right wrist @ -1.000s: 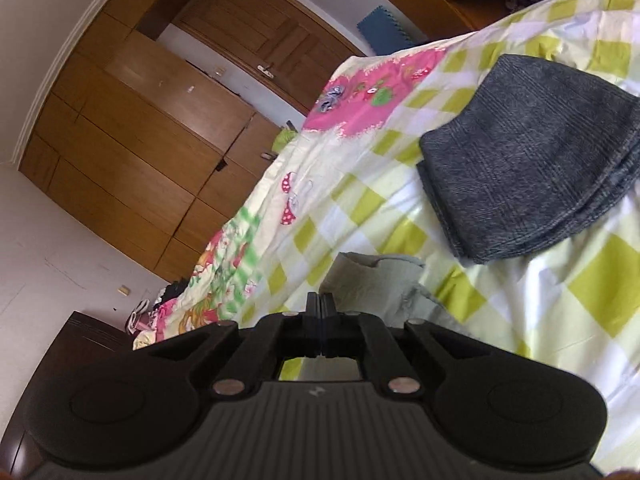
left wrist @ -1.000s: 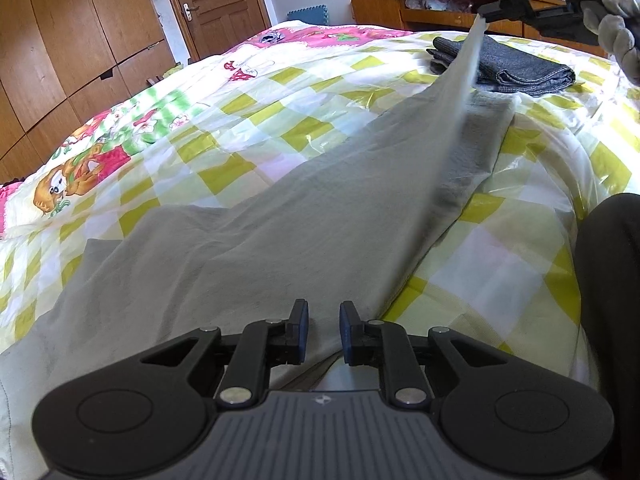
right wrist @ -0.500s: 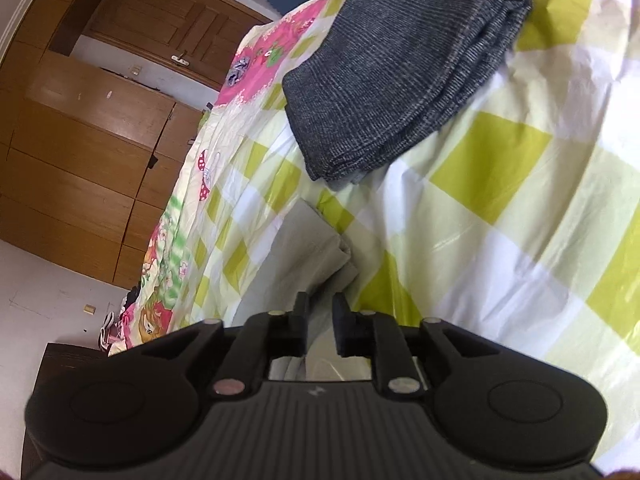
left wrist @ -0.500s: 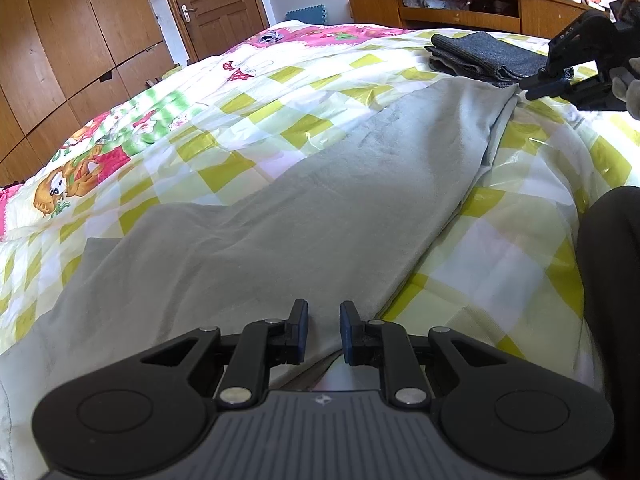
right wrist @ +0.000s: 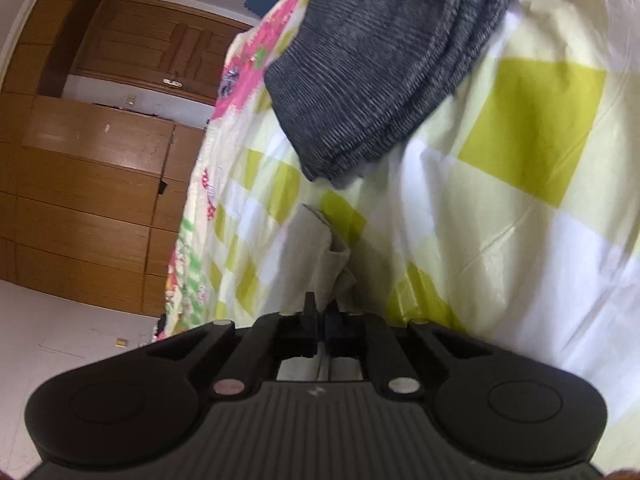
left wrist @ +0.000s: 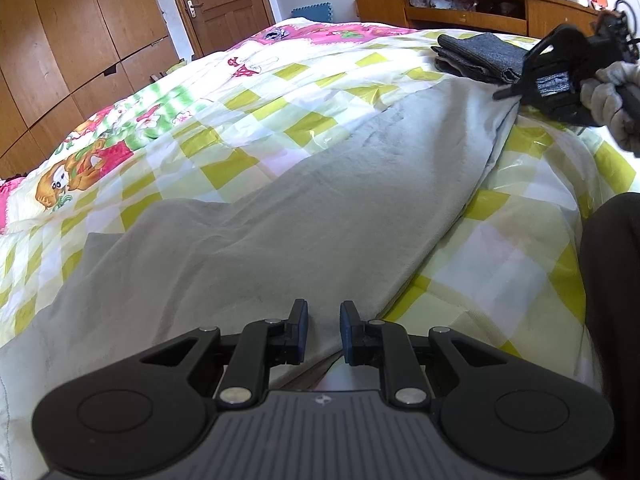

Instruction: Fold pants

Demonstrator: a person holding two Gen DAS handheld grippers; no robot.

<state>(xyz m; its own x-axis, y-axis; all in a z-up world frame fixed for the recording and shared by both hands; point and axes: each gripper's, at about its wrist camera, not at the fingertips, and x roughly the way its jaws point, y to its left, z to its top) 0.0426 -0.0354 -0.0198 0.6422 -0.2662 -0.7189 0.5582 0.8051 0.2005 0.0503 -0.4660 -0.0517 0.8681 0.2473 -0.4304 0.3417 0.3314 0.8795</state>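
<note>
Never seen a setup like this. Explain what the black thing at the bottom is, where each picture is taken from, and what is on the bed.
No robot here: a person holds a two-finger tool in each hand, each with a camera looking along its fingers. One picture is from the left tool, closed on the near end of the grey pants spread over the checked bed cover. The other is from the right tool, shut and apparently pinching the far end. A dark folded garment lies beyond.

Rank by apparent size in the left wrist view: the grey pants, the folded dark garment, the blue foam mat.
1. grey pants, by far the largest.
2. folded dark garment.
3. blue foam mat, smallest; it lies farthest away, so its true size is unsure.
</note>
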